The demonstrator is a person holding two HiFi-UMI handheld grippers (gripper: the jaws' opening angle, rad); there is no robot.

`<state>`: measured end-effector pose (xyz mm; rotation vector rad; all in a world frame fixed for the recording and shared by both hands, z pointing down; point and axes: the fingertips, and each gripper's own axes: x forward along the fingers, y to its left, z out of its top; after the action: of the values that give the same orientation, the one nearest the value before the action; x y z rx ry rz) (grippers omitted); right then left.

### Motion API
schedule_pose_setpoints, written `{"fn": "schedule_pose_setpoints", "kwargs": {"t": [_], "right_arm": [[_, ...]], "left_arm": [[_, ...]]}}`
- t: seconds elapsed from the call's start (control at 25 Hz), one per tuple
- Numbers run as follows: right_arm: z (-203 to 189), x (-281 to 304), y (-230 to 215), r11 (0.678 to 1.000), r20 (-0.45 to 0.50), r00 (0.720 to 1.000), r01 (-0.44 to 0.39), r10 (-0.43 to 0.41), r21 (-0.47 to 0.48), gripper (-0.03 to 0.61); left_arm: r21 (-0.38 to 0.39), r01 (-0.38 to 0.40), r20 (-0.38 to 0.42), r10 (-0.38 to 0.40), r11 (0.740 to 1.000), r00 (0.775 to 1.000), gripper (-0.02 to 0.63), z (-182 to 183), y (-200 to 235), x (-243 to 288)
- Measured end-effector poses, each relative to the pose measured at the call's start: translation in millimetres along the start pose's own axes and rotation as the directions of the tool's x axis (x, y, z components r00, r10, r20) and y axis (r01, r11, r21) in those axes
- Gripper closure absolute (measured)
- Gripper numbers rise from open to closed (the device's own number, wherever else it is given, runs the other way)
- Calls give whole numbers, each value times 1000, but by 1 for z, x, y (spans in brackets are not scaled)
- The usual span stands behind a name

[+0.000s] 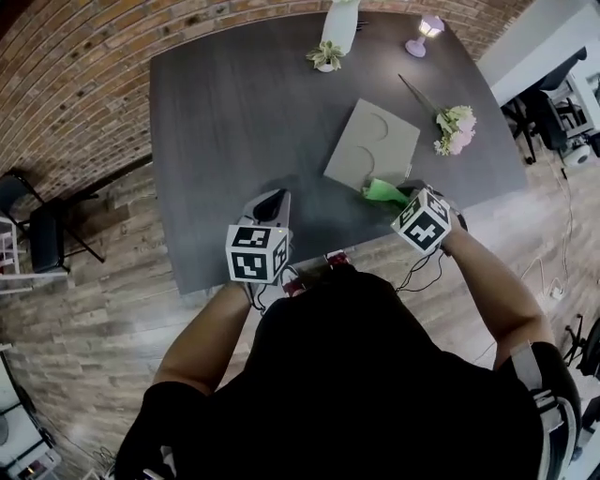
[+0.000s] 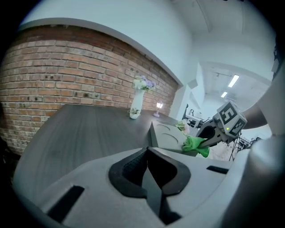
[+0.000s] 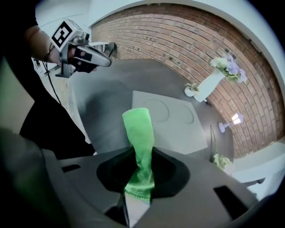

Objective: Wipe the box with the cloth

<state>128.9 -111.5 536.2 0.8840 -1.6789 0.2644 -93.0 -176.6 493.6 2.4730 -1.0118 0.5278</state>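
A flat beige box with curved marks on its lid lies on the dark table, right of the middle. My right gripper is shut on a green cloth, held just off the box's near corner. In the right gripper view the cloth sticks up from between the jaws, with the box beyond it. My left gripper is shut with nothing in it, over the table's near edge, left of the box. The left gripper view shows the box and the cloth.
At the table's far edge stand a white vase, a small potted plant and a small lamp. A flower sprig lies right of the box. A black chair stands left of the table by the brick wall.
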Motion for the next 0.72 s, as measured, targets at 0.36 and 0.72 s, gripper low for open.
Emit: {"fn": "schedule_pose_setpoints", "kwargs": {"t": [0.36, 0.72], "right_arm": [[32, -34, 60, 948, 313, 940, -216, 137, 234, 494], [18, -125, -39, 912, 622, 774, -164, -118, 377, 495]], "left_arm": [[65, 116, -40, -114, 991, 993, 604, -12, -59, 14], [124, -3, 156, -17, 992, 988, 604, 84, -119, 24]]}}
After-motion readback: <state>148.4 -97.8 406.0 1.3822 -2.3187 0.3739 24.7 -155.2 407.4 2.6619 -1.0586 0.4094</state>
